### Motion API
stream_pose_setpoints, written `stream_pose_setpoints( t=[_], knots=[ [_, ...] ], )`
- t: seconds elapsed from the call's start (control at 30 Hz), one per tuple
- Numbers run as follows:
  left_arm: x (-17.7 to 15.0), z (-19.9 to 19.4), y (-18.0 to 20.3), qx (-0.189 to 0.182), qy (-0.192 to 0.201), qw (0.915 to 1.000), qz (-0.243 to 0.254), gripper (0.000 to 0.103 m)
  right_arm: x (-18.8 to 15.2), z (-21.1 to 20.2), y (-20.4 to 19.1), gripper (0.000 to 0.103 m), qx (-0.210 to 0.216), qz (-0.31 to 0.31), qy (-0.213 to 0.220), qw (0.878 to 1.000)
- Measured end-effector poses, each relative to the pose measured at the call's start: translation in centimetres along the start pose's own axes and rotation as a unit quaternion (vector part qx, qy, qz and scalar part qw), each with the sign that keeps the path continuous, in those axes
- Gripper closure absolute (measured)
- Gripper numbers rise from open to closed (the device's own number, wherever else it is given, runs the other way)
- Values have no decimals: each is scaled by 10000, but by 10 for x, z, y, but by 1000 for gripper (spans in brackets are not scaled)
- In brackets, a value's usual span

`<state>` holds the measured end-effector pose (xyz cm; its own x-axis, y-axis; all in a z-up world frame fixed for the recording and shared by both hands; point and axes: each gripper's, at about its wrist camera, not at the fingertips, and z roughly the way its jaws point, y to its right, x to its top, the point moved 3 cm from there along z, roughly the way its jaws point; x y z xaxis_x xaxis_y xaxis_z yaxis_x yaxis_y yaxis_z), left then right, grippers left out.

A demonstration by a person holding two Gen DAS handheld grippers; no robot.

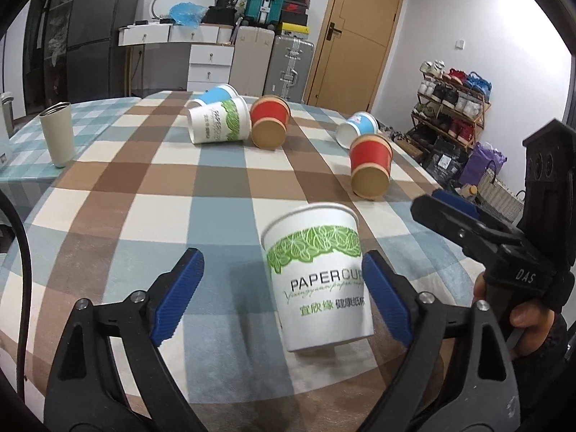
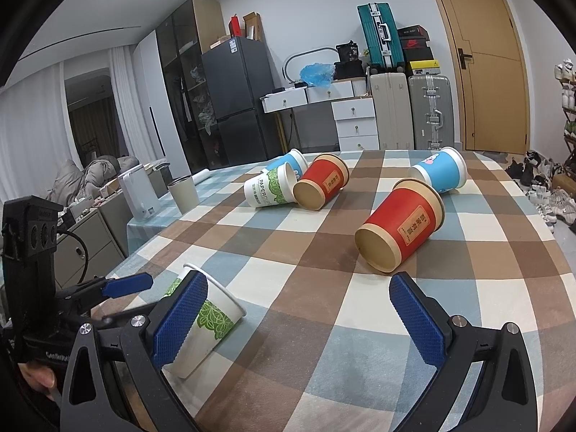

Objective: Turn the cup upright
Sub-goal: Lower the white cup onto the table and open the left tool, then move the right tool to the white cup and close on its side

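Observation:
A white paper cup with green leaves point(image 1: 318, 277) stands upright on the checked tablecloth point(image 1: 144, 194), between the fingers of my left gripper point(image 1: 284, 297), next to the right pad. The left gripper is open and does not hold it. The cup also shows in the right wrist view point(image 2: 212, 315), partly behind my left pad. My right gripper point(image 2: 297, 322) is open and empty over the cloth; it shows at the right of the left wrist view point(image 1: 453, 212). A red cup point(image 2: 399, 230) lies on its side just beyond it.
Farther back lie a blue cup point(image 2: 441, 174), a second red cup point(image 2: 322, 185), a second white leaf cup point(image 2: 271, 189) and another blue cup point(image 2: 293, 163). A beige tumbler point(image 1: 57, 133) stands at the far left. The table edge is to the right.

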<state>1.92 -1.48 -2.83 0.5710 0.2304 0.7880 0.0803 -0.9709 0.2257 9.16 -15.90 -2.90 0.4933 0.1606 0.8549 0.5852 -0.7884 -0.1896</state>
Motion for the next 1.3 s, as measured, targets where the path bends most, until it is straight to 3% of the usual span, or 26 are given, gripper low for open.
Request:
stream_pose_setpoints(
  t=[0.1,0.47,0.97,1.3],
  knots=[
    [6,-8,-9,33,222,9997,-62,1,2,-1,-2,0,85,66,-31,9999],
    [15,-20,-35,234,486,9985,16,1,3,8,-15,0,304,150,-340,9988],
    [10,-14,-54,407,537,9975,199,1,2,32,-34,0,463,270,-889,9946],
    [5,-5,-66,368,485,9980,179,1,1,54,-39,0,749,772,-1435,9838]
  ],
)
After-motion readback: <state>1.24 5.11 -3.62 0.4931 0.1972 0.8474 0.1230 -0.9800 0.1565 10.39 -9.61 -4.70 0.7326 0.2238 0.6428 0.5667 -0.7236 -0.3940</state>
